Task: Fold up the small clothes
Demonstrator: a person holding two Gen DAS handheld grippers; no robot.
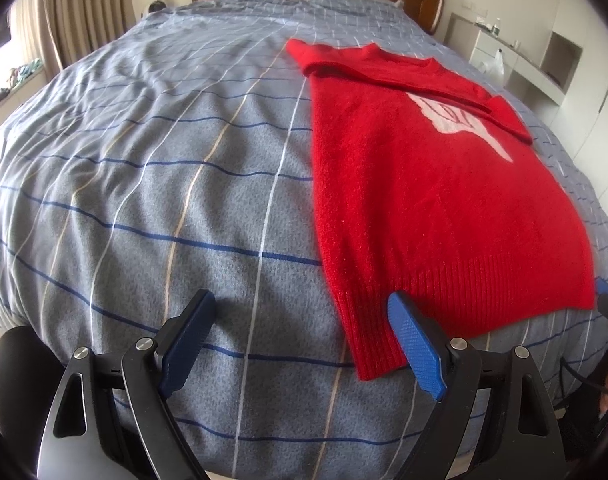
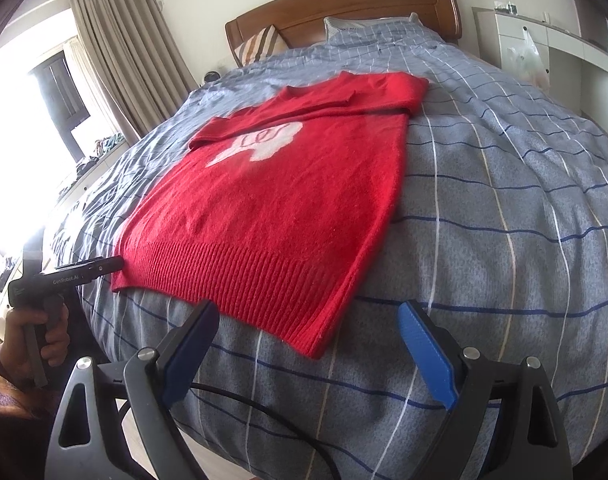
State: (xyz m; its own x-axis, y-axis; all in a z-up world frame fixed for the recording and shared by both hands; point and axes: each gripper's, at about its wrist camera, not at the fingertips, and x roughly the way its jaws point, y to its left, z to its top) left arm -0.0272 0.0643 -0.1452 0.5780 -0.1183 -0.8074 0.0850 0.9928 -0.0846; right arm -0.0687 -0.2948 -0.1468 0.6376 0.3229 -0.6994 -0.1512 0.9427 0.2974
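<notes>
A small red knit sweater [image 1: 420, 184] with a white motif lies flat on the bed, both sleeves folded across its chest, ribbed hem toward me. My left gripper [image 1: 302, 300] is open and empty, just before the hem's near left corner; its right finger overlaps the hem in view. In the right wrist view the sweater [image 2: 280, 208] lies ahead and left. My right gripper [image 2: 308, 312] is open and empty, its jaws either side of the hem's near right corner. The left gripper also shows in the right wrist view [image 2: 104, 264] at the hem's left corner.
The bed has a grey-blue checked cover [image 1: 164, 184] and a wooden headboard [image 2: 344, 4] with pillows. Curtains and a bright window [image 2: 32, 120] stand left; white shelves [image 1: 544, 64] stand right. A black cable [image 2: 264, 412] runs below my right gripper.
</notes>
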